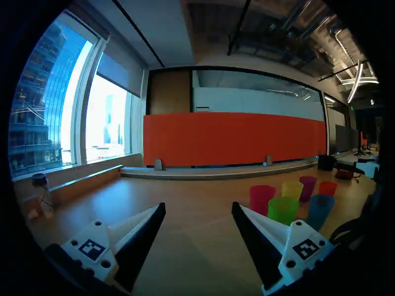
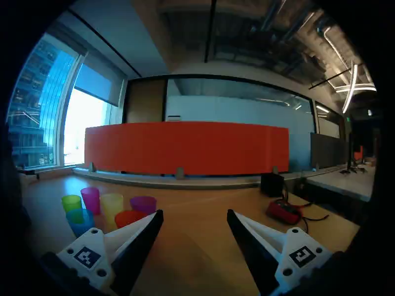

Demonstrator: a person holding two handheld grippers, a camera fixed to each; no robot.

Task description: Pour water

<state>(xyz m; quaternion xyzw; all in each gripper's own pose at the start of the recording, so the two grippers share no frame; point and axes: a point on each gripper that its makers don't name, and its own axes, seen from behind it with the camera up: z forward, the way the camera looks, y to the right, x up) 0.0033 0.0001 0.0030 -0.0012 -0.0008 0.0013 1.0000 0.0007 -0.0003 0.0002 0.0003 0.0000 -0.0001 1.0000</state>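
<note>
**Item 1: left tongs (image 1: pixel 198 204).** I hold them level and low over the pale wooden desk (image 1: pixel 197 256). They aim at the long orange partition panel (image 1: pixel 232 138) on the far side. The fingers stand wide apart and grip nothing, and bare desk shows in the gap.

**Item 2: right tongs (image 2: pixel 194 212).** Same pose: level, low and facing the panel. They are spread wide and hold nothing.

**Item 3: six translucent plastic cups, upright, packed close together on the desk.**
- In the left gripper view they stand ahead and to the right of my right finger.
- The front row is the magenta cup (image 1: pixel 261 198), the green cup (image 1: pixel 283 209) and the blue cup (image 1: pixel 320 209).
- The back row is the yellow cup (image 1: pixel 292 189), the purple cup (image 1: pixel 307 186) and the red-orange cup (image 1: pixel 327 188).
- In the right gripper view the same cluster sits to the left of the left finger. The red-orange cup (image 2: pixel 127 217) is nearest that fingertip.

**Item 4: room to move.**
- Open desk runs ahead of both tongs to the low ledge under the panel.
- In the left gripper view a raised wooden sill (image 1: pixel 84 180) borders the desk on the left, below the tall windows (image 1: pixel 74 113).
- In the right gripper view a flat red device with black cables (image 2: pixel 282 211) lies ahead to the right.
- A small black box (image 2: pixel 272 184) stands behind the device.
- The desk edge falls away just past them.
</note>
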